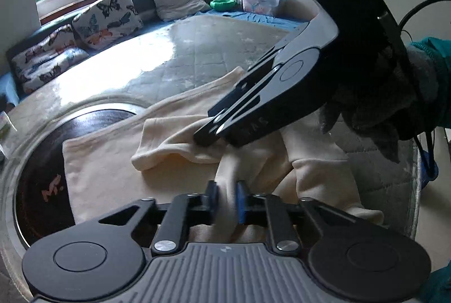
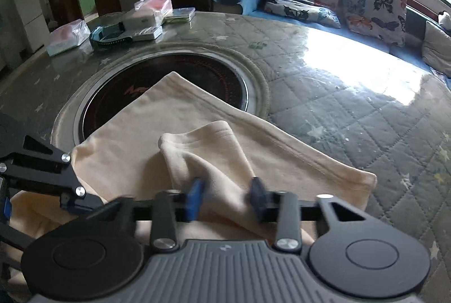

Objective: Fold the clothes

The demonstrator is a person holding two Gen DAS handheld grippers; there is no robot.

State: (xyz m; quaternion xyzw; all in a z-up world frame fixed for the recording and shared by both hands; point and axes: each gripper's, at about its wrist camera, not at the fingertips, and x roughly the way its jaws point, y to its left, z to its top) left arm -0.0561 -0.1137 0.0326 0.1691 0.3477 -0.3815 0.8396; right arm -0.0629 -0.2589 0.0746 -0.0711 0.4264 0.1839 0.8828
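Note:
A cream long-sleeved garment [image 1: 101, 173] lies on the quilted table, its hem partly over the round dark hotplate [image 1: 36, 190]. At the bottom of the left wrist view my left gripper [image 1: 227, 200] is shut on a raised fold of the garment between its blue pads. One sleeve [image 2: 203, 151] is folded across the body [image 2: 135, 134], cuff pointing away. My right gripper [image 2: 227, 197] straddles that sleeve with its fingers partly apart and blurred, cloth filling the gap. In the left wrist view the right gripper [image 1: 210, 134] rests its tips on the sleeve [image 1: 169, 145]. The left gripper [image 2: 84, 203] shows at the left edge.
A gloved hand with a teal sleeve [image 1: 394, 94] holds the right gripper. Boxes and plastic bags [image 2: 141, 18] sit at the table's far side. Butterfly cushions [image 2: 375, 13] line a blue sofa under the window. A clear storage box [image 1: 262, 1] and soft toys stand beyond.

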